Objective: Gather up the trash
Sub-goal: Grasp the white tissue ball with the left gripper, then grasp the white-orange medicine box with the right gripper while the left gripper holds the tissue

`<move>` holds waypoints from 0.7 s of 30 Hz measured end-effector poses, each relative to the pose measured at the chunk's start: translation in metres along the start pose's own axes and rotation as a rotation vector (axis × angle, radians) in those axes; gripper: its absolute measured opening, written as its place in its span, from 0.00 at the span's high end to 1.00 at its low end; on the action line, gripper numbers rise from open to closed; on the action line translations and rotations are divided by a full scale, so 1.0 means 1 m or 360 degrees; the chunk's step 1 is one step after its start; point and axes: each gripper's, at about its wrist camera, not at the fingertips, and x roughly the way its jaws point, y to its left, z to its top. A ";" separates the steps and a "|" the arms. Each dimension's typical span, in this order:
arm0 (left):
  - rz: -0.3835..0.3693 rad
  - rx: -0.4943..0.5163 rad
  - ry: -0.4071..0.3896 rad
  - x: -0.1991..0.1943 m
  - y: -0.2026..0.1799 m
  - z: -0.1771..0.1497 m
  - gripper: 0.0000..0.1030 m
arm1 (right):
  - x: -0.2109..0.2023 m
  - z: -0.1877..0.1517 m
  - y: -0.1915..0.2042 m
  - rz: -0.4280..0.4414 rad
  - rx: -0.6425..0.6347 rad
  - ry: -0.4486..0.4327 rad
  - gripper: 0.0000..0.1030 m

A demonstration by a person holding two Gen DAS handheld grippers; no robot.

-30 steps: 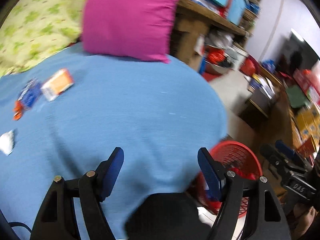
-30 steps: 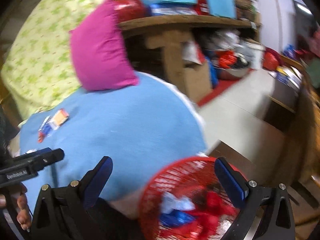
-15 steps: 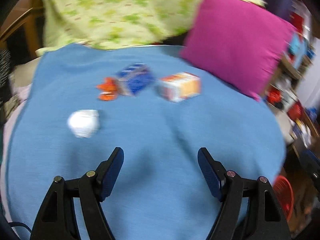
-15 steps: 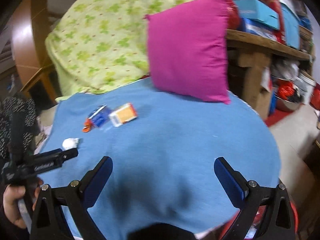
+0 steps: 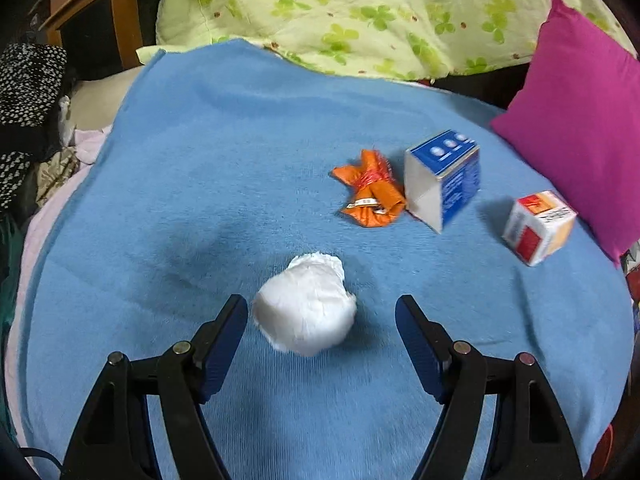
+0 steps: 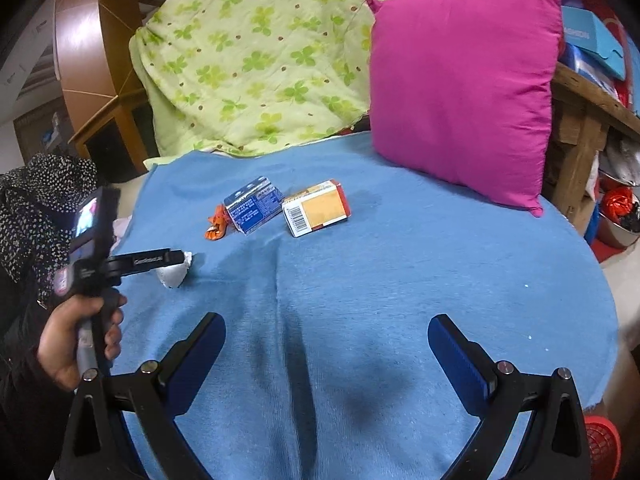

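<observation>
A crumpled white paper ball (image 5: 306,304) lies on the blue blanket (image 5: 200,184) between the open fingers of my left gripper (image 5: 322,316), nearer the left finger. Beyond it lie an orange wrapper (image 5: 370,190), a blue-and-white carton (image 5: 446,178) and an orange-and-white carton (image 5: 538,226). In the right wrist view my right gripper (image 6: 326,334) is open and empty above bare blanket. The paper ball (image 6: 174,274), wrapper (image 6: 216,224), blue carton (image 6: 252,206) and orange carton (image 6: 318,208) lie farther off to the left. The left gripper's finger (image 6: 144,260) covers part of the ball.
A magenta pillow (image 6: 460,84) leans at the back right of the bed, with a green clover quilt (image 6: 256,52) behind. A red basket's rim (image 6: 602,446) shows at the lower right off the bed. Cluttered wooden shelves (image 6: 588,104) stand to the right.
Both grippers have swung left from the red basket toward the bed. The left gripper has come up to the paper ball, which now lies between its fingers.
</observation>
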 end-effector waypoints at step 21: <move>-0.0025 -0.0011 -0.0039 0.037 0.020 -0.003 0.58 | 0.143 0.069 0.023 -0.0043 -0.0250 0.0082 0.00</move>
